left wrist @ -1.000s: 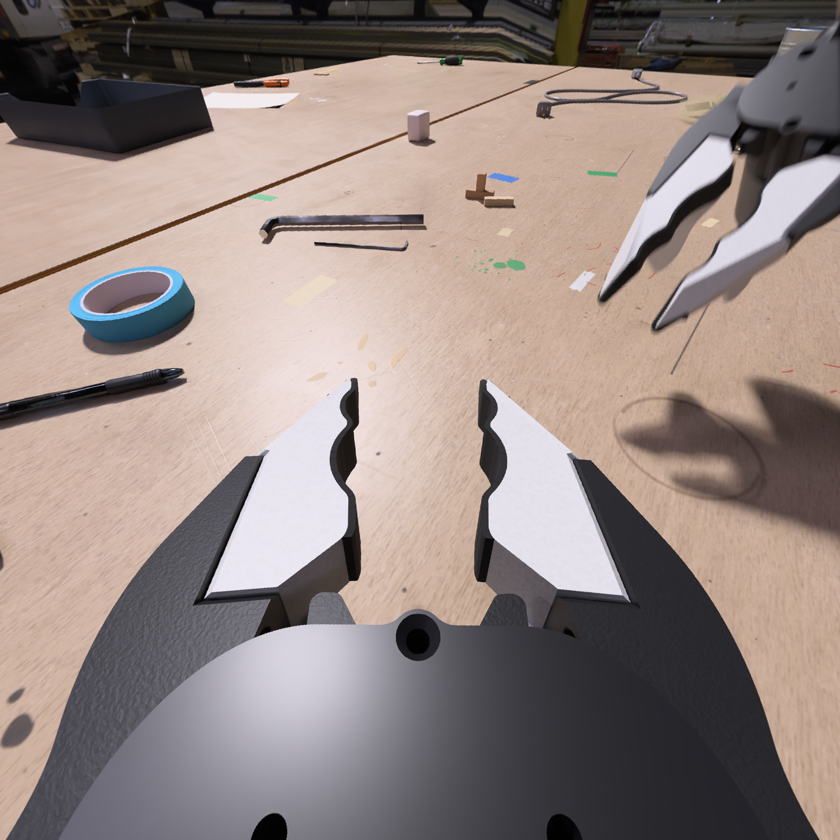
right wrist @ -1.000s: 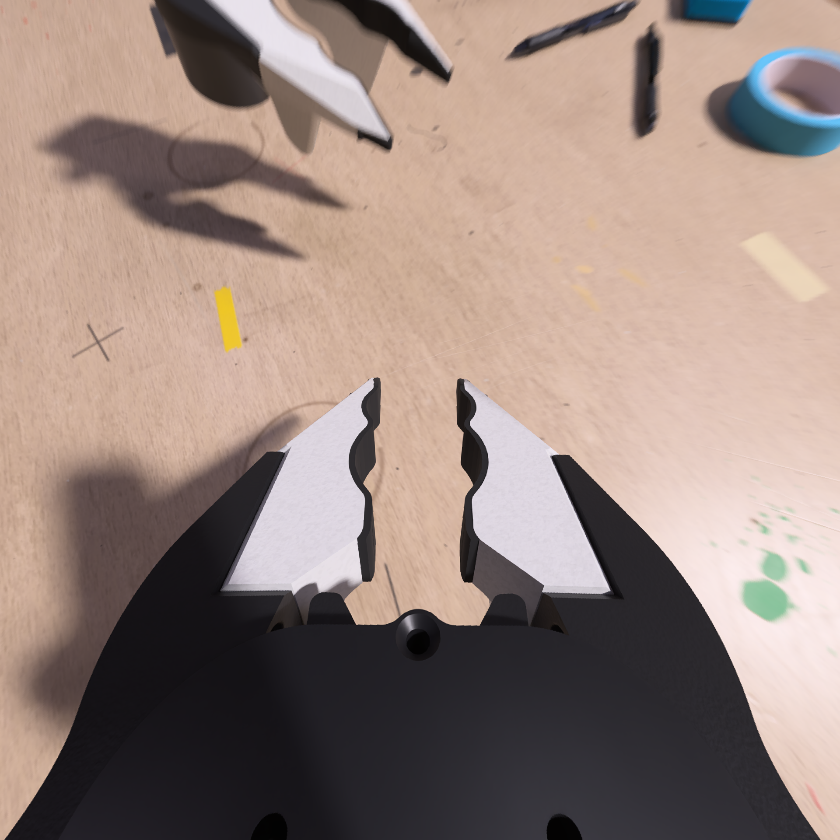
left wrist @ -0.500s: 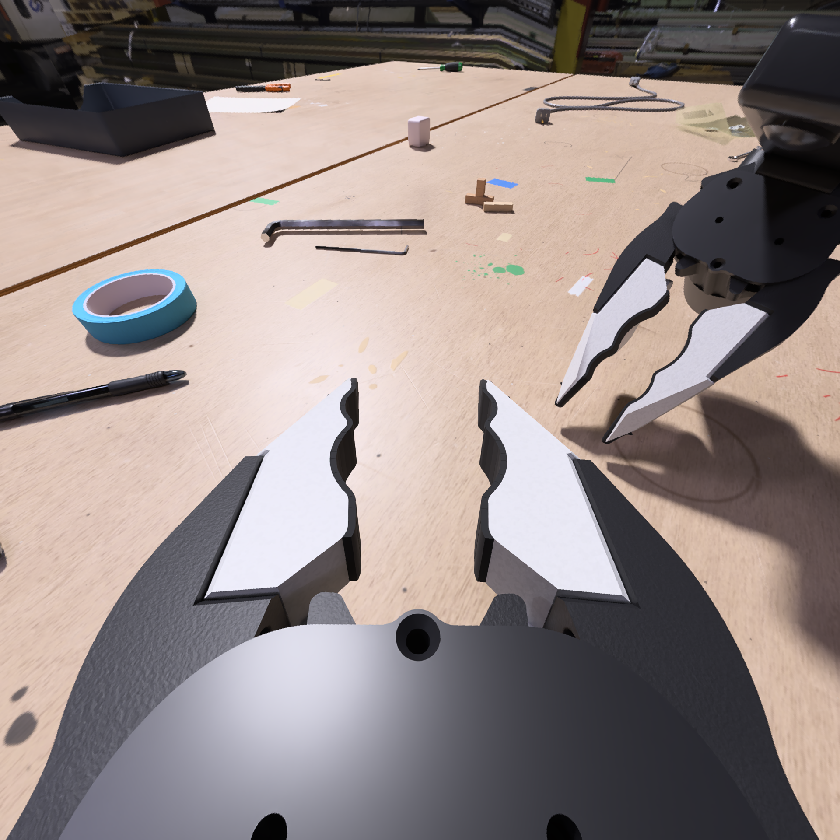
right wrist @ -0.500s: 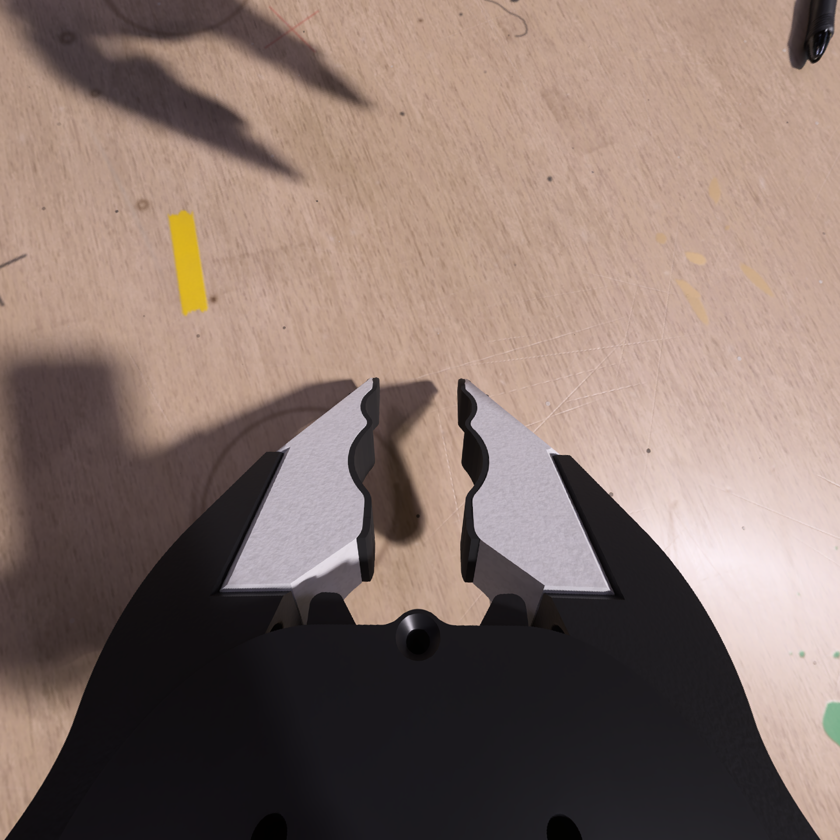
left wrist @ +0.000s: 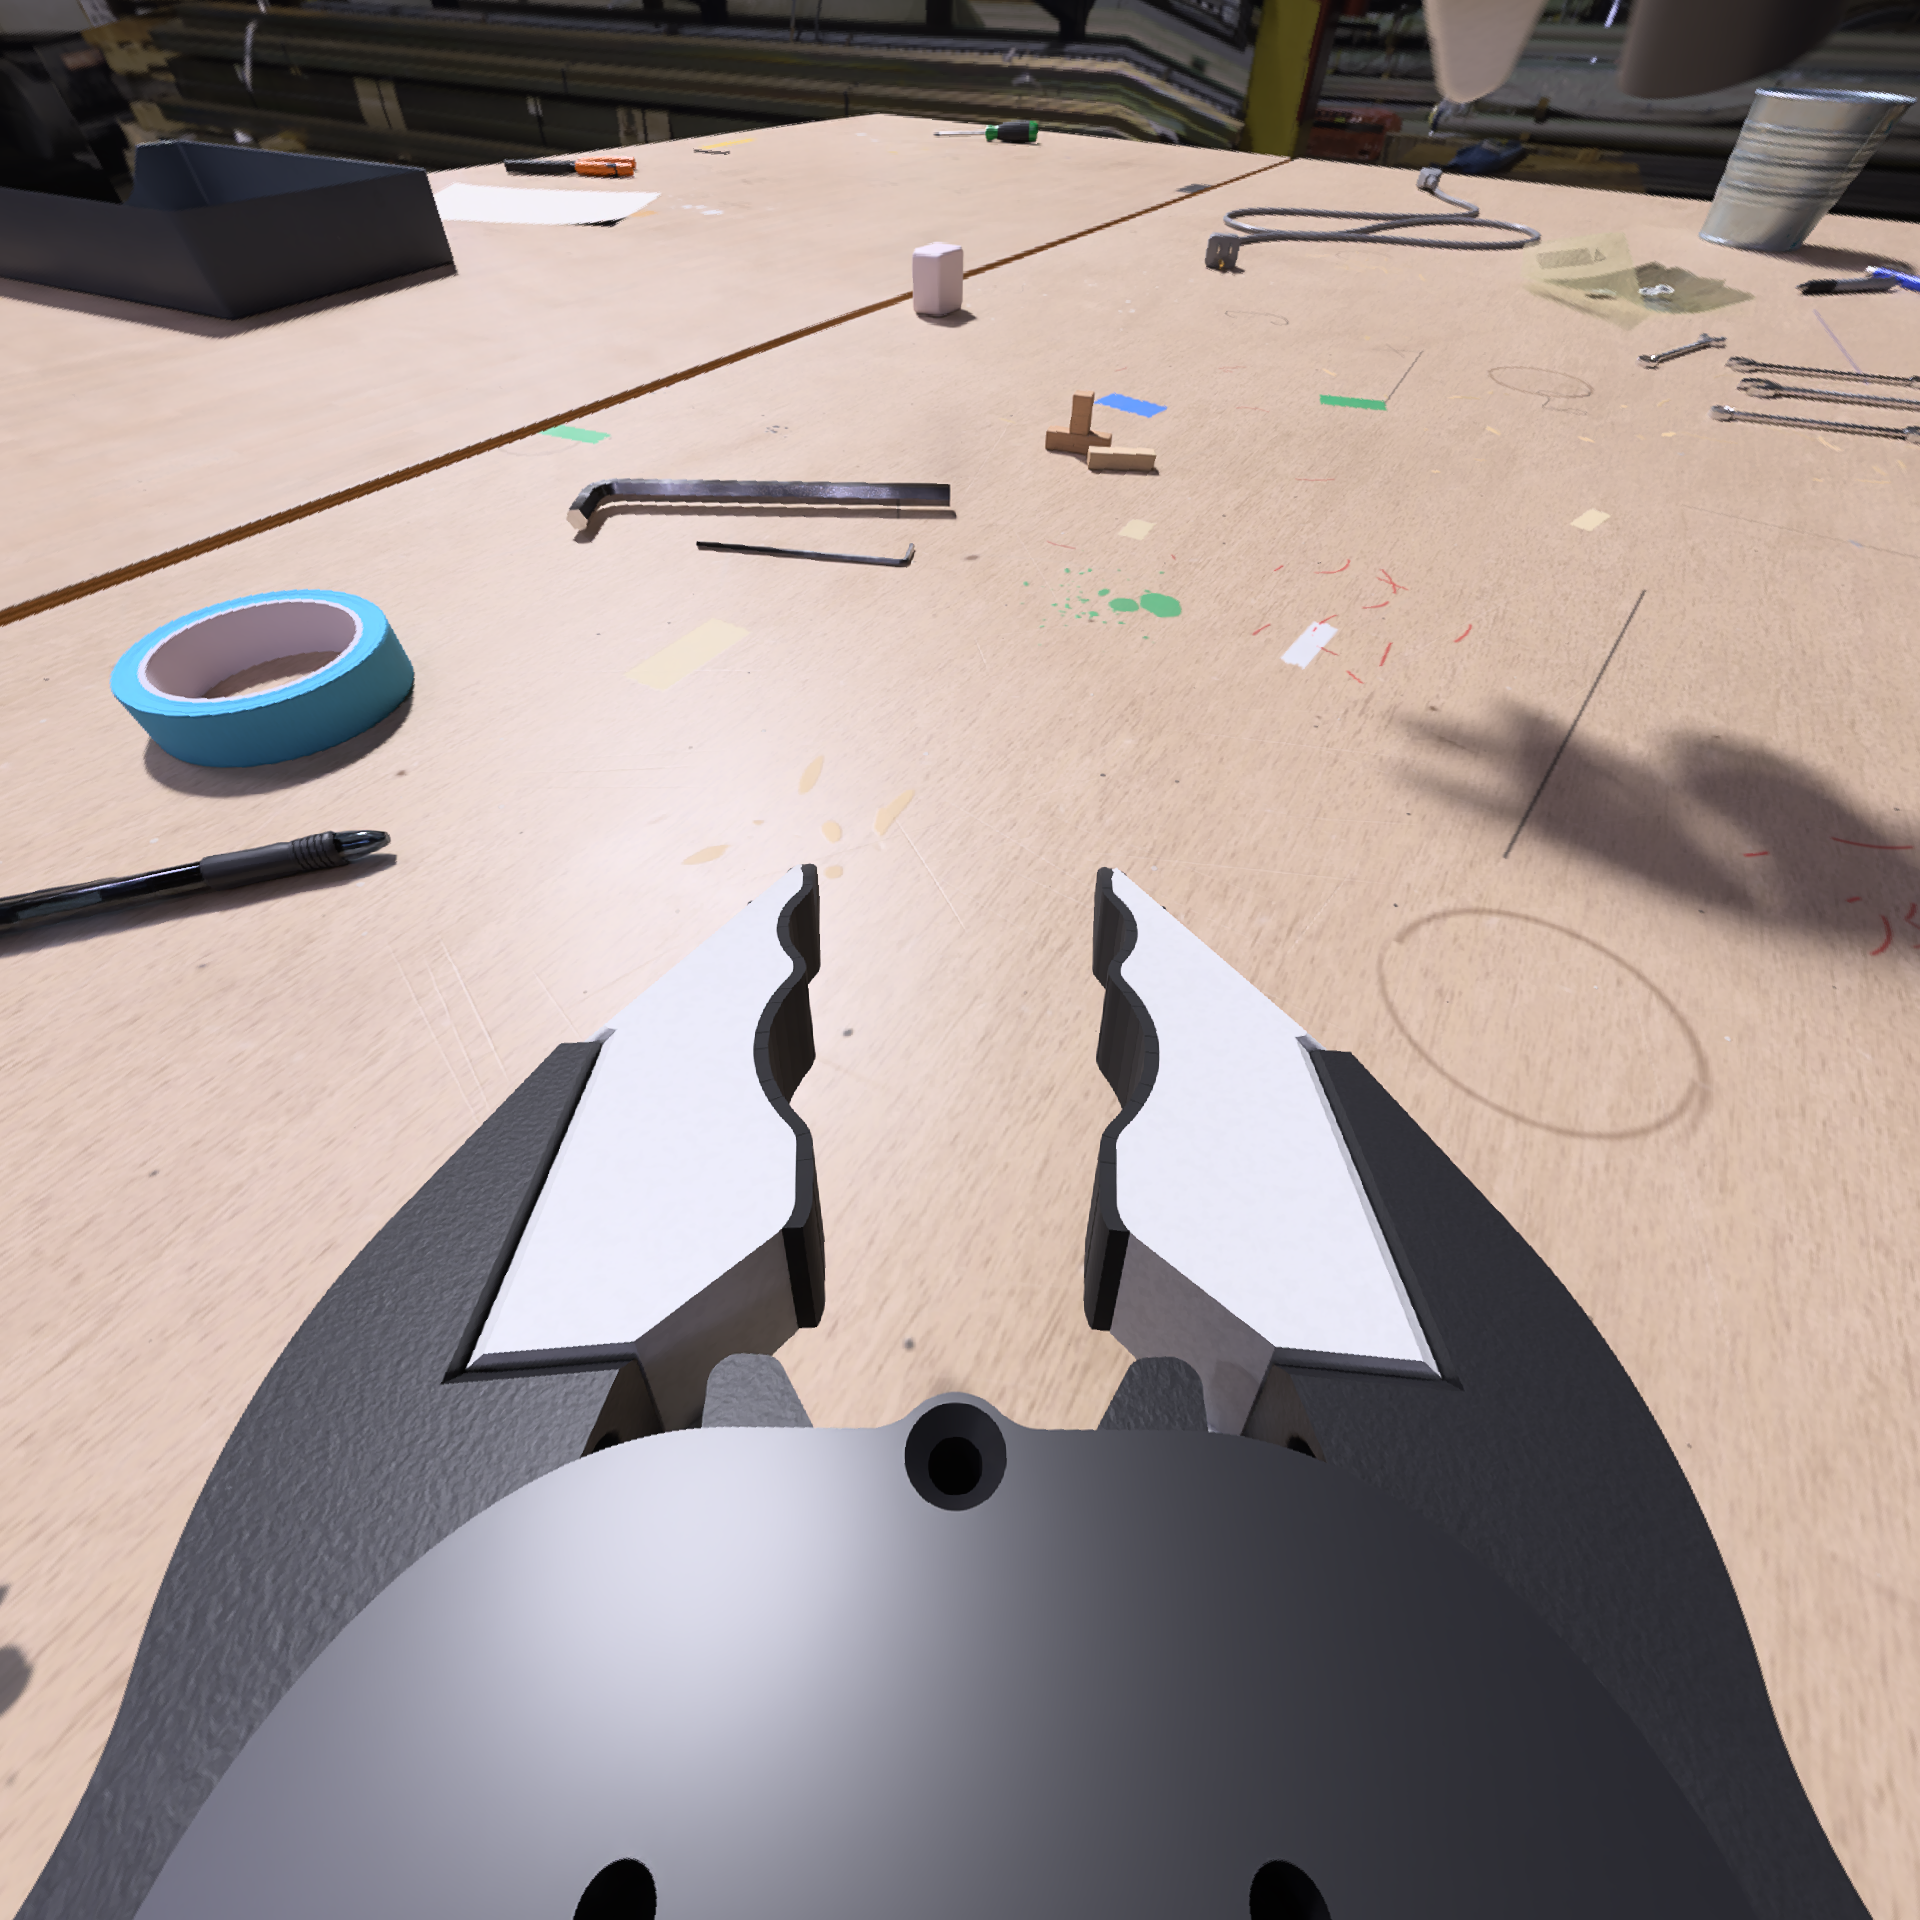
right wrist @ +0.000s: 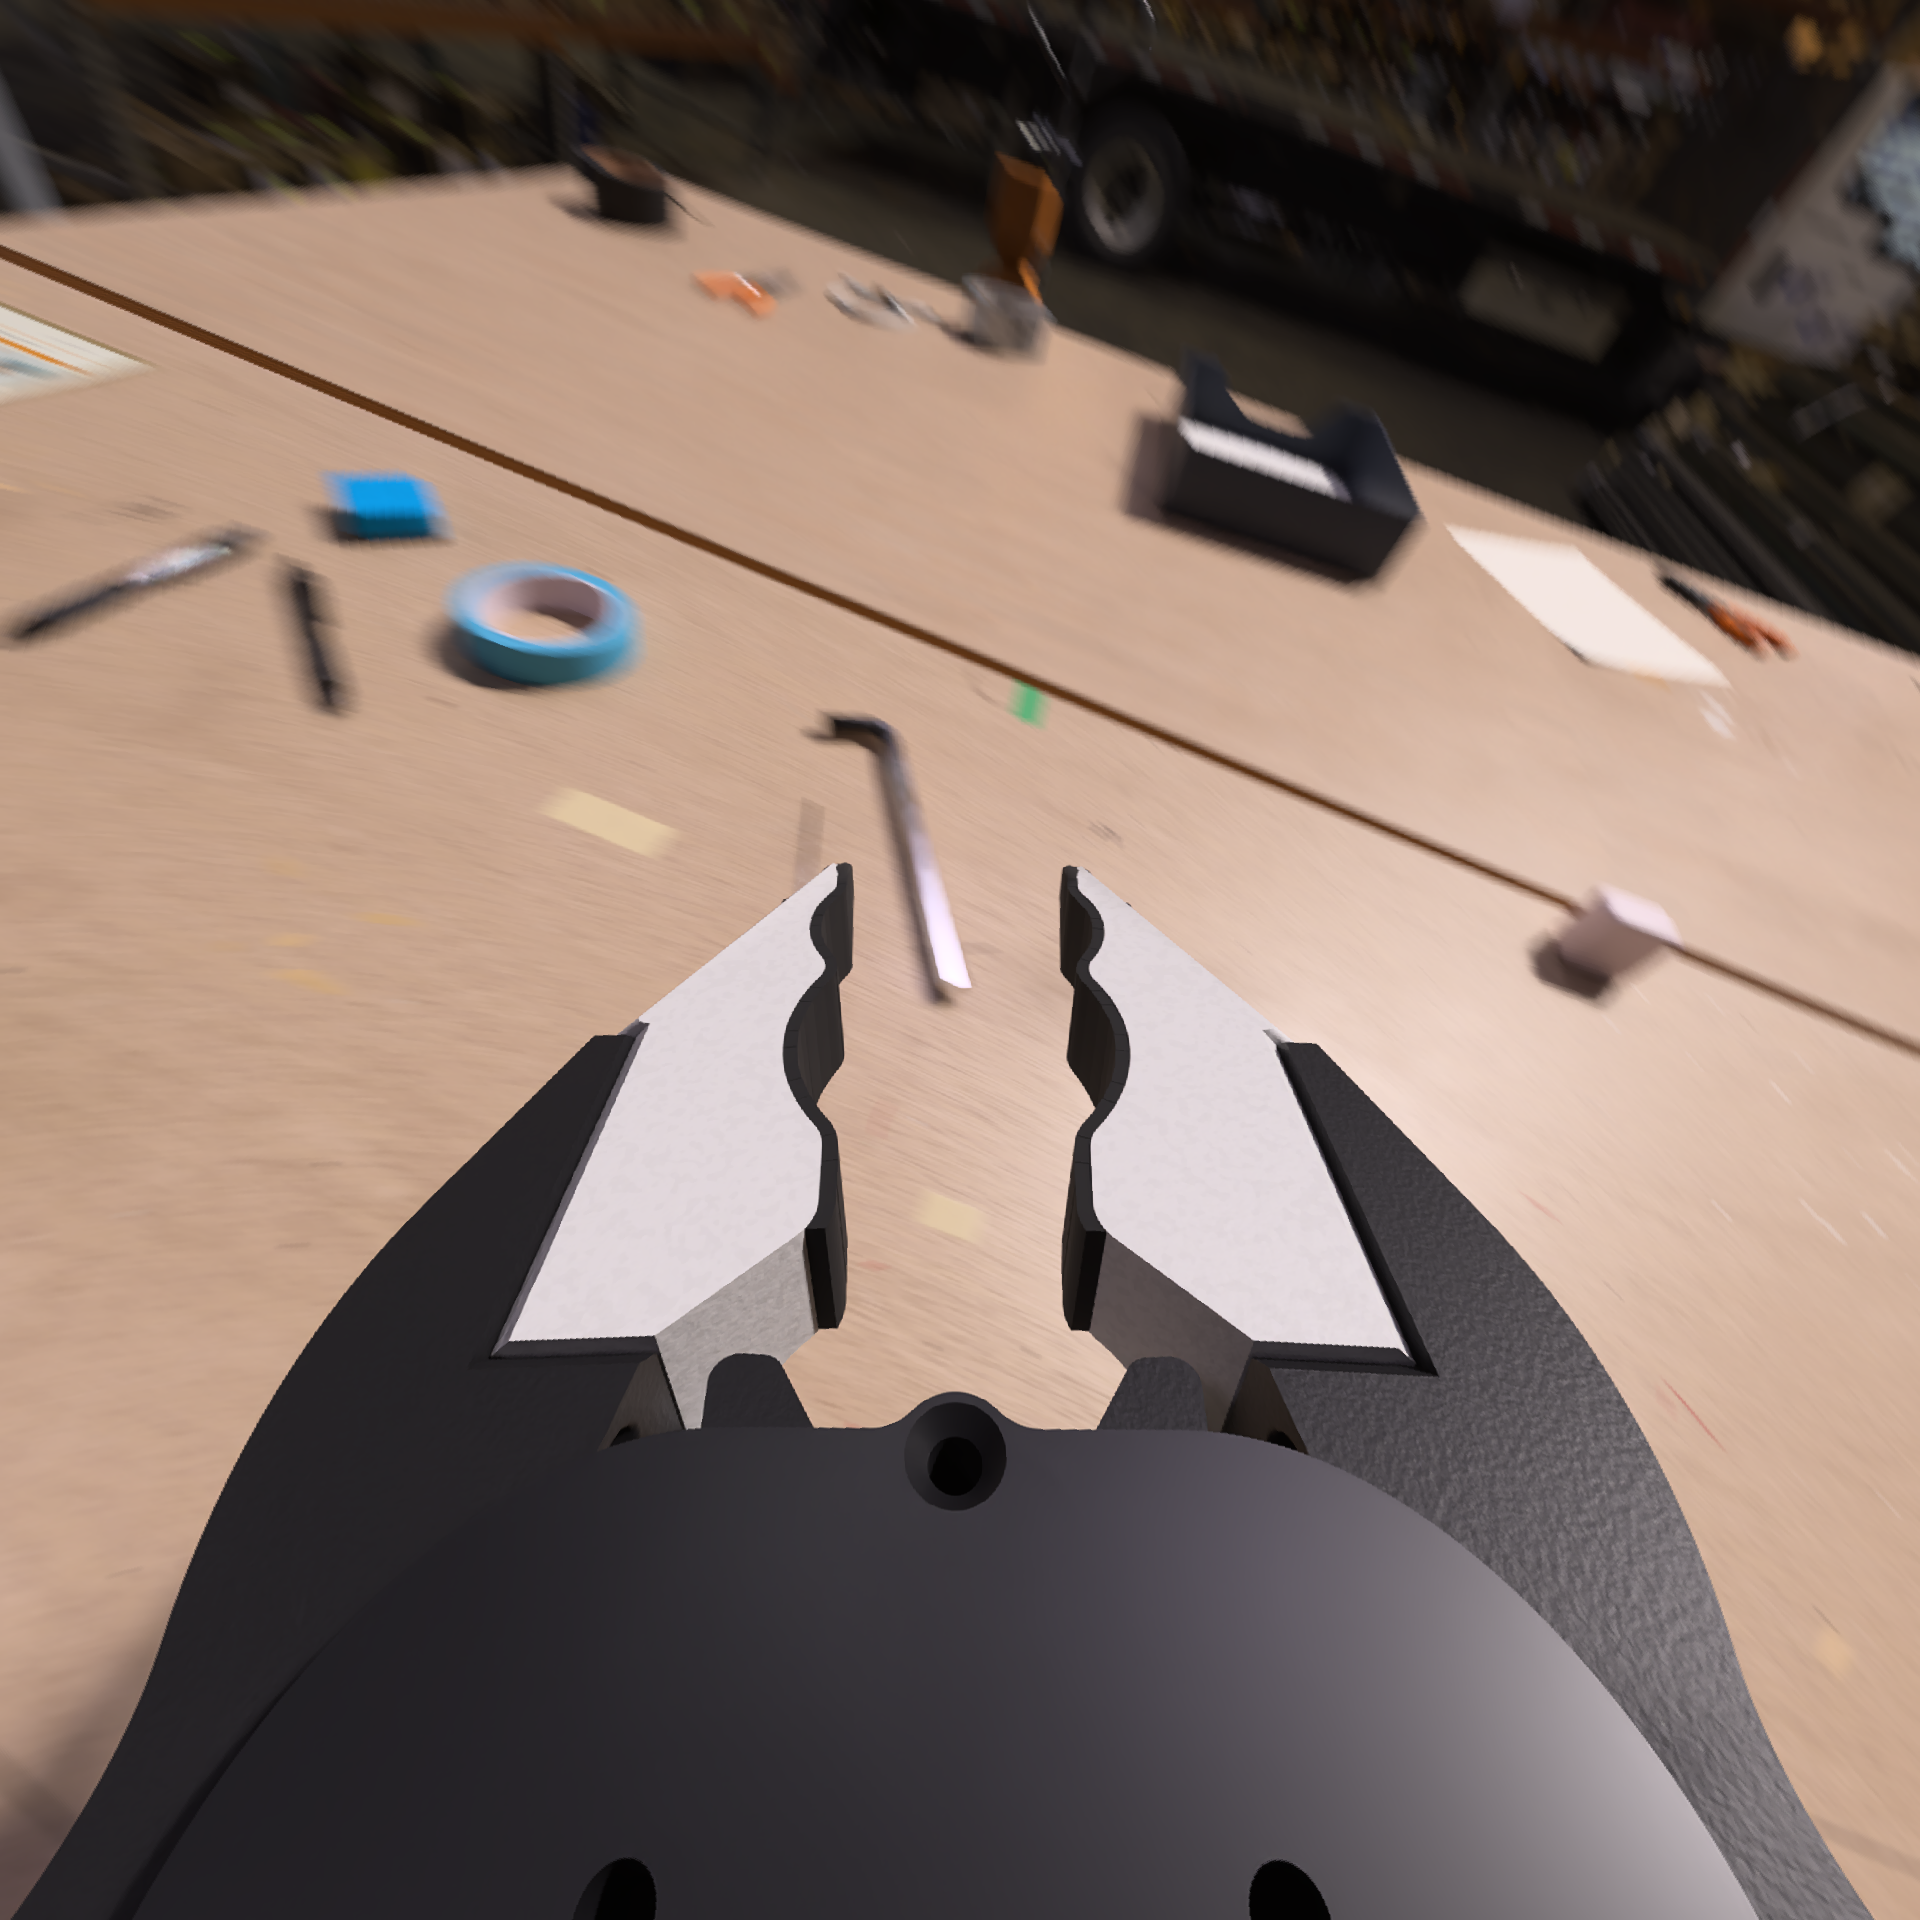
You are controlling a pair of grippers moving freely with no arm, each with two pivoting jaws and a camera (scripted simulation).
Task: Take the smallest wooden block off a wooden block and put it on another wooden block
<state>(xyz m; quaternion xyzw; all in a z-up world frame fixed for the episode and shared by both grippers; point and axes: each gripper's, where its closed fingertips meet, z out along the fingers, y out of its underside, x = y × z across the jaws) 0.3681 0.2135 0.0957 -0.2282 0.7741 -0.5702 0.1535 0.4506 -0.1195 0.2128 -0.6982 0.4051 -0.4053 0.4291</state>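
Note:
Far ahead in the left wrist view, a small wooden block (left wrist: 1083, 411) stands upright on a darker flat wooden block (left wrist: 1066, 442). A lighter wooden block (left wrist: 1122, 458) lies next to them on the right. My left gripper (left wrist: 956, 883) is open and empty, low over the table and well short of the blocks. My right gripper (right wrist: 956, 883) is open and empty, raised above the table. Its view is blurred and shows no wooden blocks. Only pale blurred parts of the right gripper (left wrist: 1460, 47) show at the top right edge of the left wrist view.
A blue tape roll (left wrist: 260, 675) and a pen (left wrist: 197, 873) lie to the left. Two hex keys (left wrist: 758, 494) lie ahead, with a white block (left wrist: 937, 275) beyond them. A black tray (left wrist: 208, 229) sits far left. A metal bucket (left wrist: 1797, 166) and wrenches (left wrist: 1818, 395) are far right.
My right gripper has risen almost out of the left wrist view, and its view has swung from looking down at the table to looking across it. The left gripper has not moved.

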